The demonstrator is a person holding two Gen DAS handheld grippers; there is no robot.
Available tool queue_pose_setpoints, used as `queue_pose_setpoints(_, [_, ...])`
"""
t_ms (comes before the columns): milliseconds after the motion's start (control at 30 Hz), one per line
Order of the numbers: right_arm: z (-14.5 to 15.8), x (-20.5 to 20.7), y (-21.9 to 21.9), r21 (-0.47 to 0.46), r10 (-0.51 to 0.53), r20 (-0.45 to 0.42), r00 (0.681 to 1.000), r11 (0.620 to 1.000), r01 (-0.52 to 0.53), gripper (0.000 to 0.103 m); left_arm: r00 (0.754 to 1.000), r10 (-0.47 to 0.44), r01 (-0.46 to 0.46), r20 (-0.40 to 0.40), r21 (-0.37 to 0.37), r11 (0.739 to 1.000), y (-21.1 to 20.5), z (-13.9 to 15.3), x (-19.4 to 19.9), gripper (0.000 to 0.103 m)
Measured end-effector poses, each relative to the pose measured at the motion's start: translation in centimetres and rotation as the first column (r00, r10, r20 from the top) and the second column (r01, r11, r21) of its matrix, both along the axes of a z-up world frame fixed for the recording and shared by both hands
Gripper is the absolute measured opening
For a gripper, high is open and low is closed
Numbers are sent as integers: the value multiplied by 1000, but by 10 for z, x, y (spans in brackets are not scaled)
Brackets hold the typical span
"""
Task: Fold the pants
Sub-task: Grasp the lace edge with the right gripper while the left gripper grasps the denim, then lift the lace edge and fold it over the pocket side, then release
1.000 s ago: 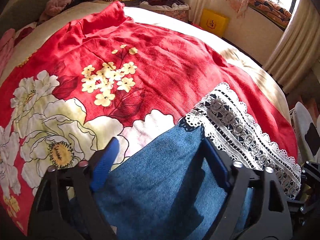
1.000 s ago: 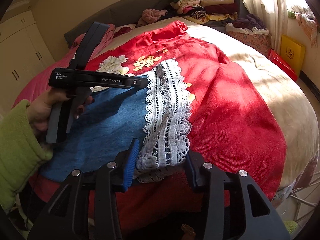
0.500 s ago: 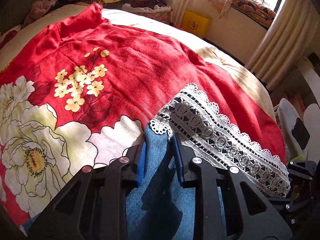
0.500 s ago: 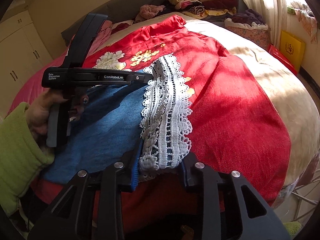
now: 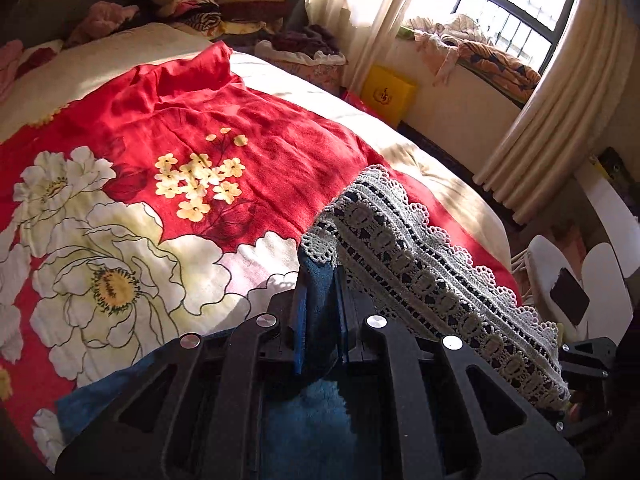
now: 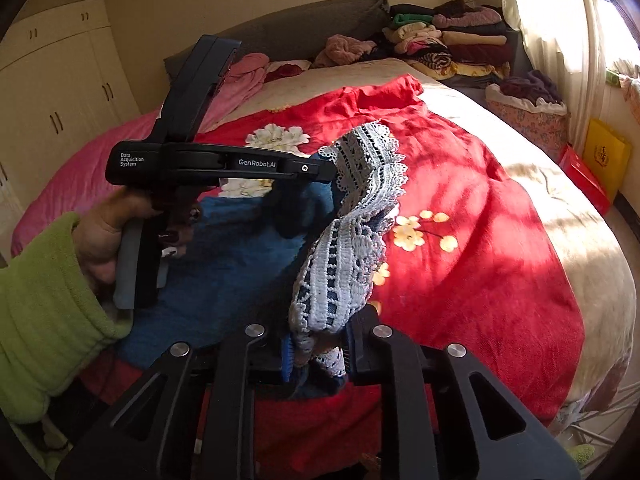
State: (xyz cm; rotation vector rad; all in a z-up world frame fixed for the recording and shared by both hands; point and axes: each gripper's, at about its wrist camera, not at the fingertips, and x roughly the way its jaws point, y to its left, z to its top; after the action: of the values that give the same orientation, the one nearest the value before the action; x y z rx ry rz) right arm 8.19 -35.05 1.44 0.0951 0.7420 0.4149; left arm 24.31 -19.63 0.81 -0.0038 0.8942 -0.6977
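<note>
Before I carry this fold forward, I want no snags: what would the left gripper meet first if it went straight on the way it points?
Probably the red floral bedspread. The left gripper, shut on the blue denim pants beside their white lace trim, points down at it; depth is unclear.

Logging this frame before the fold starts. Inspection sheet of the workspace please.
Surface: bed under a red floral cover, sunlit.
Job's things: blue pants with white lace hem, hem end lifted off the cover.
Clutter: folded clothes stack at the headboard, laundry basket, yellow bag.
Grippers: left tongs shut on the blue fabric; right tongs shut on the lace hem; both have just been closing.
Cables: nothing seen.
Surroundings: wardrobe one side, window with curtains the other; green sleeve on the left hand.
</note>
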Motion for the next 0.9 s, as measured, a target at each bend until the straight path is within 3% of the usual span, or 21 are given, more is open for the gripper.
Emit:
queue_pose_setpoints(167, [22, -3, 39, 25, 117, 47, 992, 993, -119, 17, 997, 74, -72, 22, -48, 996, 47, 15, -10, 6])
queue_pose_setpoints(300, [20, -3, 85, -4, 223, 52, 974, 975, -223, 18, 984, 174, -173, 40, -17, 985, 86, 9, -18, 10])
queue_pose_setpoints(400, [10, -3, 119, -46, 295, 16, 955, 955, -294, 17, 960, 279, -279, -11, 1, 960, 123, -7, -23, 11])
queue_pose_setpoints(500, [1, -12, 159, -119, 378, -1, 926, 919, -375, 18, 917, 392, -396, -73, -47, 917, 170, -13, -36, 11])
queue_pose_setpoints(667, [-19, -35, 210, -192, 499, -44, 866, 846, -497, 19, 841, 528, -541, -116, -188, 820, 243, 3, -80, 13])
queue_pose_setpoints(733, [-26, -43, 219, -207, 528, -55, 847, 824, -527, 28, 821, 561, -570, -108, -204, 796, 259, 14, -98, 19])
queue_pose_setpoints(833, [-22, -53, 219, -140, 573, -48, 818, 807, -574, 36, 816, 570, -577, -96, -207, 790, 270, 25, -119, 31])
queue_pose_setpoints(900, [-12, -55, 208, -120, 572, -12, 820, 814, -569, 44, 819, 566, -572, -91, -182, 800, 268, 26, -128, 35])
